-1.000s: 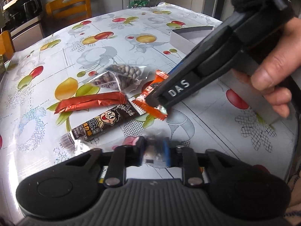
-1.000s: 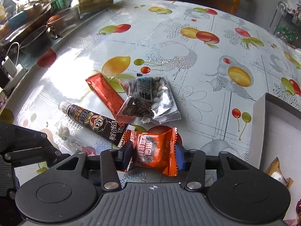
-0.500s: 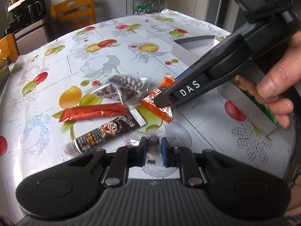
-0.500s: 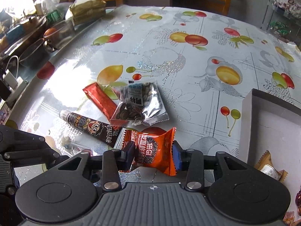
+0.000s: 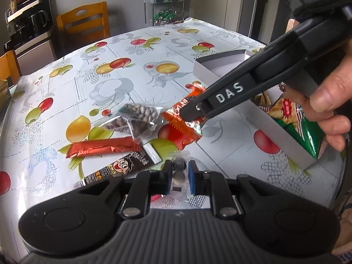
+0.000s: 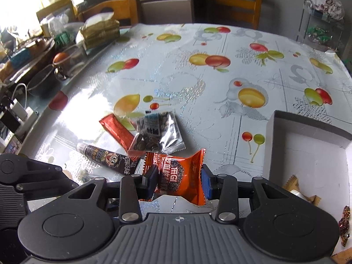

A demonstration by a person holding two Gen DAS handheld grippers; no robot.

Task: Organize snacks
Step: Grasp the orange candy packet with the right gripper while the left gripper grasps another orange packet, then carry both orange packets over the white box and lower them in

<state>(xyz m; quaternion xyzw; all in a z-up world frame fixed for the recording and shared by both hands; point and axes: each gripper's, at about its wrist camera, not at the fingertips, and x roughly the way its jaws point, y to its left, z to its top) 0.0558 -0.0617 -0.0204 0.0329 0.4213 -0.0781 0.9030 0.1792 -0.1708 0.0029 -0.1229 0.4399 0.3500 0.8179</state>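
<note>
Sitting at the left of the left-wrist view, the red stick pack and the dark cartoon tube lay on the fruit-print tablecloth, with the clear bag of seeds just above them. At bottom centre the left gripper was clenched on a small clear-wrapped sweet, its pads pressed against it. Right of centre, the right gripper grasped the orange packet by its sides, clear of the cloth. Farther right the white box stood with a few snacks already inside, a bag of crisps among them. Doing this step well probably meant carrying the packet level over the near wall of the box, lowering it onto the bare floor, and only then letting go, so that the slippery wrapper would not twist out.
</note>
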